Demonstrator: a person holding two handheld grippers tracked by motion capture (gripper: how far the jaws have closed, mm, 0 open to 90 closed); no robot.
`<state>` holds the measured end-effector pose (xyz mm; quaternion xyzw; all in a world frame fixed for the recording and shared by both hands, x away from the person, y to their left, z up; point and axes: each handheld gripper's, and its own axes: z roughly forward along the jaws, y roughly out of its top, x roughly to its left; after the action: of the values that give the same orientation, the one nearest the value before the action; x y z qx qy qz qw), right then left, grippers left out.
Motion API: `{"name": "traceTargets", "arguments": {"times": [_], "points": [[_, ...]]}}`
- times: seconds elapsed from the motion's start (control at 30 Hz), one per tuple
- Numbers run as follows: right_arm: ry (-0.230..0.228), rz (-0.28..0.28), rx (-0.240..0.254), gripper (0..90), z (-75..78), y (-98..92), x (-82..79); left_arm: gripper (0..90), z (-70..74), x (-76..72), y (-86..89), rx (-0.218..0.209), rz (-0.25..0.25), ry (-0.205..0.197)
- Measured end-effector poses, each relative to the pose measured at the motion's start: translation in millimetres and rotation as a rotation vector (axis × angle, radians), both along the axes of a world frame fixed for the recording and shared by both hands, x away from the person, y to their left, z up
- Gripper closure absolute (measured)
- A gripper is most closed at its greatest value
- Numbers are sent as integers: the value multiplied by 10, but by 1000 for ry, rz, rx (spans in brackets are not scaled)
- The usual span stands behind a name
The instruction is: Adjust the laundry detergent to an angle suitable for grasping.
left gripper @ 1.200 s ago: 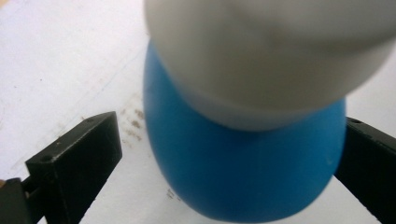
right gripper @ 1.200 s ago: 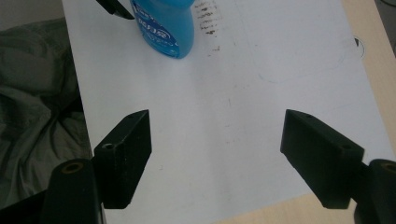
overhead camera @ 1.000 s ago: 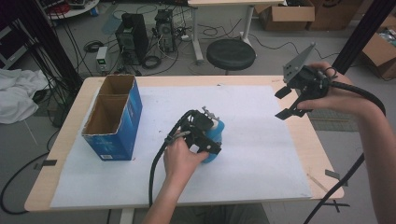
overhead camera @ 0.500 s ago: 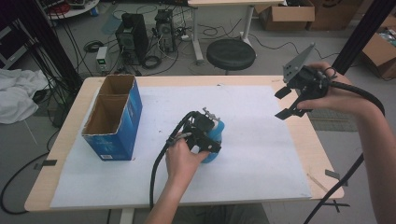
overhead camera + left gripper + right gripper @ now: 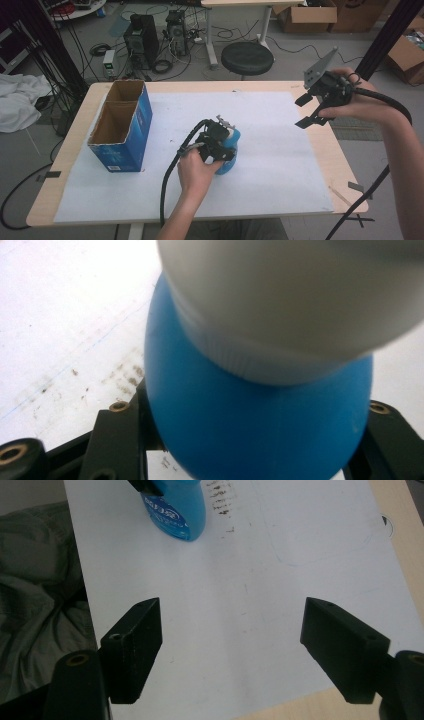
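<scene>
Left claw clamped on the blue bottle, right claw held wide in the air.

The left claw (image 5: 222,145) has just been closing, and its black jaws now press either side of the blue bottle (image 5: 229,150), which stands near the middle of the white sheet (image 5: 280,165) covering the table (image 5: 345,165); in the left gripper view the bottle's blue body (image 5: 260,425) sits snug between the jaws, with its pale grey cap (image 5: 300,305) close to the lens. The right claw (image 5: 312,111) hangs above the table's far right corner, well apart from the bottle, jaws spread wide with nothing between them. An open blue cardboard box (image 5: 122,127) stands at the left of the table.
</scene>
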<state>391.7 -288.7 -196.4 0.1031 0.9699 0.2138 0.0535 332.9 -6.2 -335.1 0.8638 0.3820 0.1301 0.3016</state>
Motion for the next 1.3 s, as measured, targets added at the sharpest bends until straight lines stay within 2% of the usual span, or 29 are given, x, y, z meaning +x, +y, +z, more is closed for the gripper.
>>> {"name": "traceTargets", "arguments": {"times": [0.37,0.5,0.63,0.67,0.73,0.77,0.8,0.83,0.87,0.9,0.93,1.03,1.07,1.13,1.17,1.2,1.27,1.3], "points": [[-1,1,-2,252,15,16,0,443,40,76,117,-29,-63,22],[0,-2,-5,253,11,29,13,446,124,126,216,-47,-115,10],[2,0,-7,256,11,55,21,447,189,177,290,-40,-183,12],[2,0,-7,256,11,55,21,447,189,177,290,-40,-183,12],[1,1,-11,257,13,75,26,448,224,217,327,-12,-256,22],[3,0,-14,257,15,84,29,448,230,229,336,-3,-279,24],[3,0,-16,257,16,91,30,448,230,229,336,-3,-279,24],[3,1,-16,257,17,98,32,448,241,253,357,4,-326,32],[4,1,-18,257,20,105,33,448,246,260,367,6,-349,33],[3,1,-19,258,23,113,34,448,246,260,367,6,-349,33],[3,1,-20,258,26,121,35,448,257,279,391,11,-398,32],[3,3,-25,258,34,146,36,448,259,311,418,-3,-457,37],[3,3,-25,258,34,146,36,448,259,311,418,-3,-457,37],[2,6,-29,258,44,171,34,448,243,349,449,-35,-519,51],[2,7,-28,258,45,177,33,448,243,349,449,-35,-519,51],[2,6,-30,258,48,186,31,448,228,361,445,-34,-571,48],[1,6,-33,259,51,196,30,448,220,361,441,-31,-582,45],[1,7,-33,259,53,202,28,448,194,379,429,-25,-611,44]]}}
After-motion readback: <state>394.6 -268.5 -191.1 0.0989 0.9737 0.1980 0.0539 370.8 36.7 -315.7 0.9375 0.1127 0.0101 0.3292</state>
